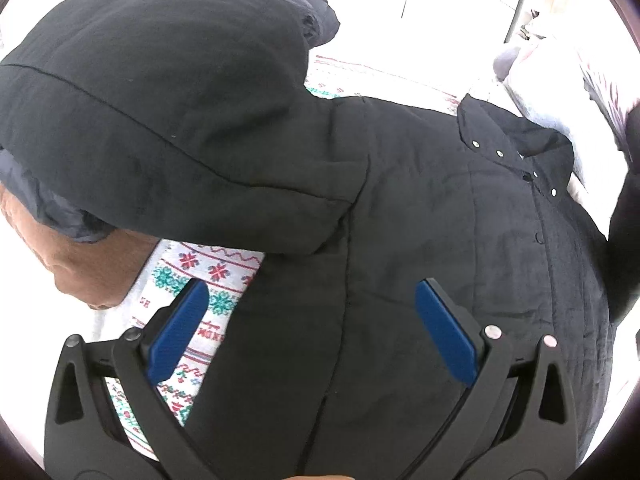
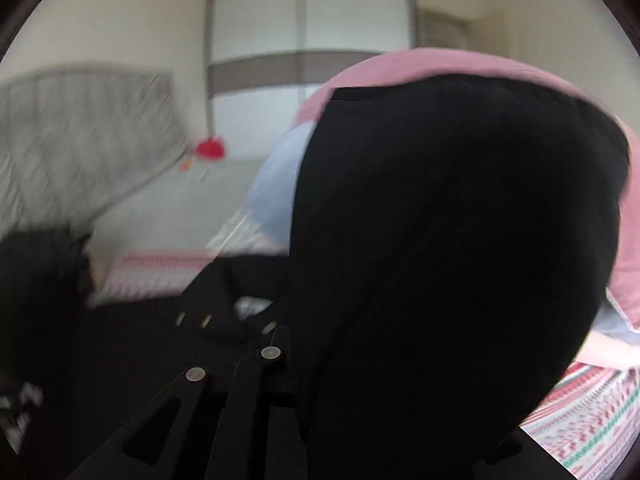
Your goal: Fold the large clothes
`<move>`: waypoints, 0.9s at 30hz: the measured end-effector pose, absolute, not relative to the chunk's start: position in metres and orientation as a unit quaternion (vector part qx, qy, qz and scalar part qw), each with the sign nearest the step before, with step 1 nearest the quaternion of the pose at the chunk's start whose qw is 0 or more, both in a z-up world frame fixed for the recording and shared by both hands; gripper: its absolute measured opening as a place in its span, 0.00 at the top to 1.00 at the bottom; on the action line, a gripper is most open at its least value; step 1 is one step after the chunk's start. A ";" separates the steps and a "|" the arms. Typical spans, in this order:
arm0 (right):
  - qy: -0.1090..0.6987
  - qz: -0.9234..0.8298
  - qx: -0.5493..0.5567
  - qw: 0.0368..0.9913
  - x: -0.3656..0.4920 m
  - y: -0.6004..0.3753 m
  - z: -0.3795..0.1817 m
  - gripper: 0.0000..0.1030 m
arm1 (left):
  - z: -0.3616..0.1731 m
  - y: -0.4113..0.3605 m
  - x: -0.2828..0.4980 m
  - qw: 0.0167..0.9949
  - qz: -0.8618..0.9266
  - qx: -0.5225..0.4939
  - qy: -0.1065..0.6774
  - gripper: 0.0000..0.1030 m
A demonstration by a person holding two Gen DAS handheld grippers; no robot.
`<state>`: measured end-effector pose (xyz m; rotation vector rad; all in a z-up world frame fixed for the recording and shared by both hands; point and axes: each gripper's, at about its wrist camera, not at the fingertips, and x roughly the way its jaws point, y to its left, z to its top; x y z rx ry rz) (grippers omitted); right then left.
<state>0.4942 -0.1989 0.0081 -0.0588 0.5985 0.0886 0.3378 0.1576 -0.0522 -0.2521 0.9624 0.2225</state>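
The left gripper [image 1: 312,332] hangs wide open over the black coat [image 1: 400,220], nothing between its blue pads [image 1: 444,336]; one finger is over the coat body, the other over the patterned sheet [image 1: 208,276] just beside it. The right gripper [image 2: 280,332] is clenched, and black cloth rises straight from its closed fingers, so it looks to be grasping part of the coat, though the view is blurred and I cannot say which part.

The coat lies spread on the bed, snap front [image 1: 536,176] up, collar toward the far side. One sleeve [image 1: 160,100] is raised and draped in above the left gripper. A wardrobe [image 2: 308,52] stands at the back of the room.

By my reckoning the fold has barely begun: the body lies flat and unfolded, the sleeves are only being brought in, and the halving remains.
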 end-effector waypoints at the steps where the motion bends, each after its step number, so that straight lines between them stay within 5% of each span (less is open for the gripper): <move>1: 0.313 0.049 -0.064 0.946 0.499 -0.169 -0.012 0.92 | -0.052 0.160 0.338 0.872 0.106 -0.124 0.461 0.00; 7: 0.411 0.020 -0.196 0.890 0.512 -0.083 -0.121 0.83 | -0.054 0.177 0.336 0.867 0.104 -0.158 0.462 0.00; 10: 0.398 0.002 -0.228 0.888 0.508 -0.074 -0.133 0.81 | -0.055 0.177 0.336 0.866 0.098 -0.159 0.464 0.00; 17: 0.444 0.048 -0.170 0.878 0.500 -0.114 -0.124 0.44 | -0.053 0.172 0.335 0.869 0.088 -0.150 0.464 0.00; 27: 0.421 0.275 0.057 0.863 0.432 -0.213 -0.073 0.38 | -0.053 0.169 0.334 0.869 0.088 -0.146 0.464 0.00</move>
